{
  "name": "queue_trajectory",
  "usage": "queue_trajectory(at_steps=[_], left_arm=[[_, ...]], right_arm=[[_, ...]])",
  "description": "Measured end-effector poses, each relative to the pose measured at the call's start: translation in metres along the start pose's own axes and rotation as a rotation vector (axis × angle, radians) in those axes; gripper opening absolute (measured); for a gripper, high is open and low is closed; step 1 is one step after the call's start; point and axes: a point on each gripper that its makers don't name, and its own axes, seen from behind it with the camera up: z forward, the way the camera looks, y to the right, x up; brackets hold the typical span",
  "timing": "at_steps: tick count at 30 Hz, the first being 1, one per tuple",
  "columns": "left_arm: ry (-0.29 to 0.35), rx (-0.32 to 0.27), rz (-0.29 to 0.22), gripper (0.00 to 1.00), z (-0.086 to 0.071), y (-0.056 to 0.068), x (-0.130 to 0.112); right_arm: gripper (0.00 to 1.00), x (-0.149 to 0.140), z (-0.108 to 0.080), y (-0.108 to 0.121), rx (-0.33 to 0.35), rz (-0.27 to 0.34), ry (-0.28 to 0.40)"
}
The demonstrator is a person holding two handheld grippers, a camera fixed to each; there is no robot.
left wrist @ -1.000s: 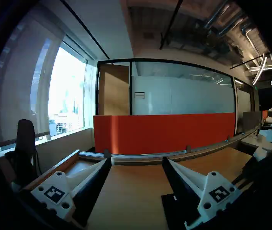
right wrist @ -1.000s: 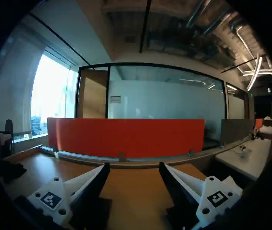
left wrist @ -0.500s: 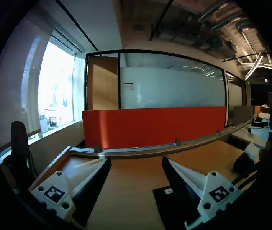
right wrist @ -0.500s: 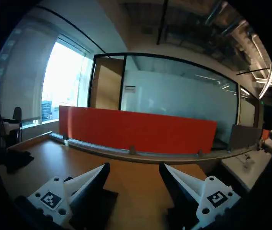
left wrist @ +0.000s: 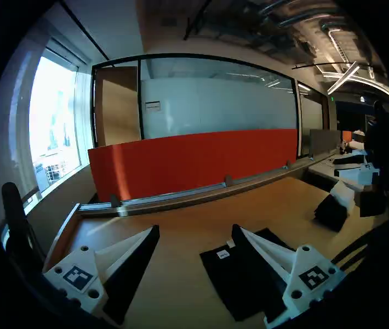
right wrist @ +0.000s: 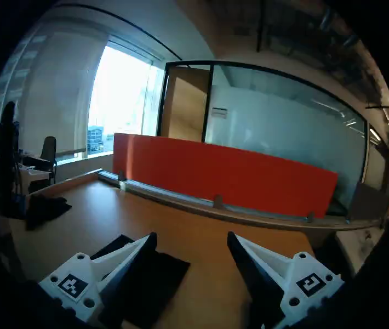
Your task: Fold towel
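Observation:
A flat black towel (left wrist: 233,277) lies on the wooden table (left wrist: 178,230), a small white label (left wrist: 223,253) at its near corner. In the left gripper view my left gripper (left wrist: 194,230) hangs above the table, open and holding nothing, and its right finger hides part of the towel. In the right gripper view the same black towel (right wrist: 159,277) sits low and left of centre, partly behind the left finger. My right gripper (right wrist: 190,237) is open and holds nothing, also above the table.
An orange divider (left wrist: 194,159) with a metal rail runs along the table's far edge. A dark folded bundle (left wrist: 330,211) lies at the right of the left gripper view. A dark crumpled cloth (right wrist: 44,208) lies at the table's left end. A window and a chair (right wrist: 46,151) stand left.
Both views have tipped down toward the table, and the black towel has come into sight below each gripper. Both grippers stay open.

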Motion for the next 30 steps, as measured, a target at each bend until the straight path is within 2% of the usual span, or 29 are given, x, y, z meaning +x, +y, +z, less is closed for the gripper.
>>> queue_trajectory(at_steps=[11,18,30], left_arm=[[-0.04,-0.048,0.03,0.98,0.007,0.018,-0.03],[-0.075,-0.08,0.051,0.98,0.011,0.032,-0.056],[-0.133,-0.116,0.069,0.98,0.016,0.049,-0.104]], right_arm=[[0.99,-0.029,0.011,-0.029,0.097,-0.038,-0.064],[0.99,-0.049,0.016,-0.041,0.123,-0.049,-0.081],[1.0,-0.101,0.024,-0.062,0.186,-0.062,-0.165]])
